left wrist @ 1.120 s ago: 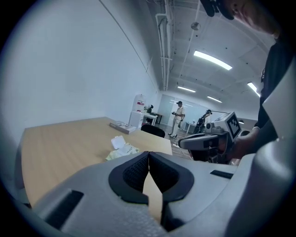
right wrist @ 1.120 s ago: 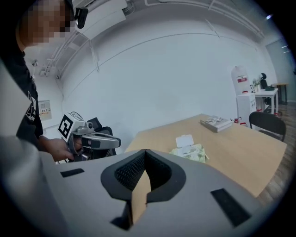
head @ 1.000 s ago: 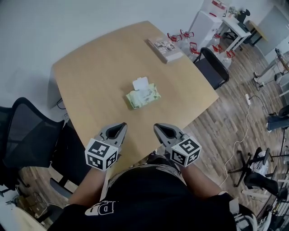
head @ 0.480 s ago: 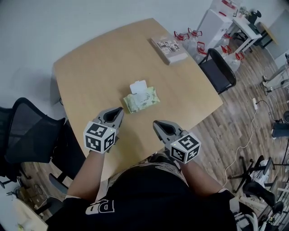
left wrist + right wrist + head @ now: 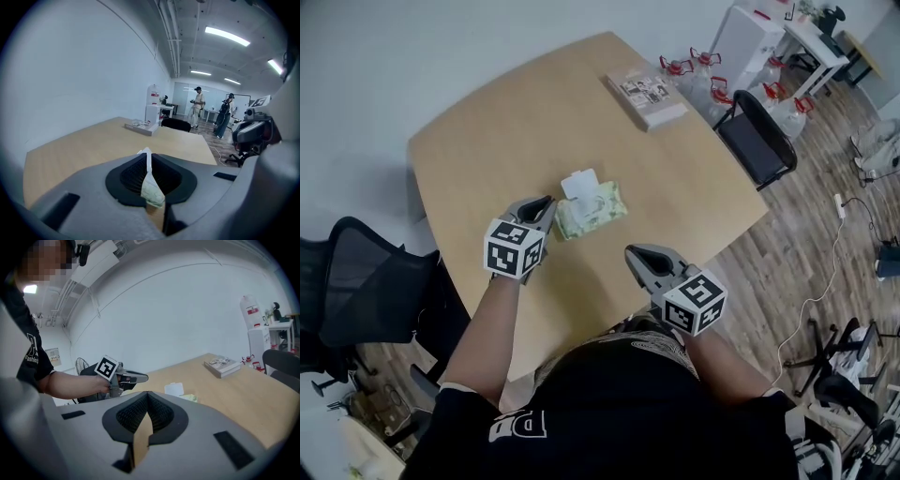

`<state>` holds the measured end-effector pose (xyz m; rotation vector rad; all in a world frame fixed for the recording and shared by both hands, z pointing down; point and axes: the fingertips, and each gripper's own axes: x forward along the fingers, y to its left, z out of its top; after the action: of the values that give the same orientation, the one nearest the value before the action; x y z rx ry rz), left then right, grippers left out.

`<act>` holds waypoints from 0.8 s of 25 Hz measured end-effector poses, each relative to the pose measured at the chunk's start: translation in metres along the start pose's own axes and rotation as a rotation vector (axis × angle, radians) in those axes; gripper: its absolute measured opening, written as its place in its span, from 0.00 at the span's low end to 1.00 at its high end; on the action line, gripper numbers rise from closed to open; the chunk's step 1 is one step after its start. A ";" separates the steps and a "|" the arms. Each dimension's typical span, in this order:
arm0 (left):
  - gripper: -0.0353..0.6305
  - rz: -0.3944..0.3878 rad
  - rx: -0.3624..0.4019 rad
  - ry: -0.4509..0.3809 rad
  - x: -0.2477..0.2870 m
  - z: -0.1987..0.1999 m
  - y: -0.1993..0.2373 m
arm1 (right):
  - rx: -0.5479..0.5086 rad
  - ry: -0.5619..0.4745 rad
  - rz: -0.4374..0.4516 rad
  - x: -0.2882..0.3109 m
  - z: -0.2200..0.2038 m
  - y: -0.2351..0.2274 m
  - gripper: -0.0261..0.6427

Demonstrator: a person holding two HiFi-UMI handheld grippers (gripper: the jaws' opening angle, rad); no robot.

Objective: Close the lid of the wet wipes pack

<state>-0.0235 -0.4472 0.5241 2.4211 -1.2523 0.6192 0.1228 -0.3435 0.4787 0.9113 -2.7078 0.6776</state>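
Observation:
The green wet wipes pack (image 5: 595,214) lies mid-table with its white lid (image 5: 578,184) flipped open toward the far side. My left gripper (image 5: 547,202) is shut, its tips just left of the pack, close to the lid. In the left gripper view only a sliver of the pack (image 5: 152,190) and lid (image 5: 146,153) shows through the slit between the jaws of the left gripper (image 5: 148,158). My right gripper (image 5: 634,251) hangs shut over the table's near edge, well short of the pack. The right gripper (image 5: 147,395) view shows the pack (image 5: 194,398), the lid (image 5: 175,389) and the left gripper (image 5: 139,377).
A book (image 5: 647,97) lies at the far right corner of the wooden table (image 5: 497,131). A black chair (image 5: 757,139) and water jugs (image 5: 694,66) stand to the right. An office chair (image 5: 356,281) sits at the left. People stand far off (image 5: 198,105).
My left gripper has moved forward across the table to the left end of the pack. The right gripper has stayed near the table's front edge.

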 end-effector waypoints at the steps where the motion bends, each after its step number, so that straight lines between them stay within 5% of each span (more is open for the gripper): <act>1: 0.08 0.002 0.010 0.006 0.007 0.000 0.005 | 0.000 0.002 0.000 0.000 0.000 -0.003 0.05; 13: 0.09 -0.040 -0.068 0.110 0.084 -0.026 0.047 | 0.028 0.041 -0.021 0.001 -0.008 -0.037 0.05; 20: 0.21 -0.071 -0.077 0.158 0.106 -0.036 0.049 | 0.044 0.056 -0.036 0.002 -0.014 -0.049 0.05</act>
<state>-0.0175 -0.5288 0.6151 2.2942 -1.1021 0.7130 0.1523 -0.3723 0.5088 0.9353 -2.6309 0.7467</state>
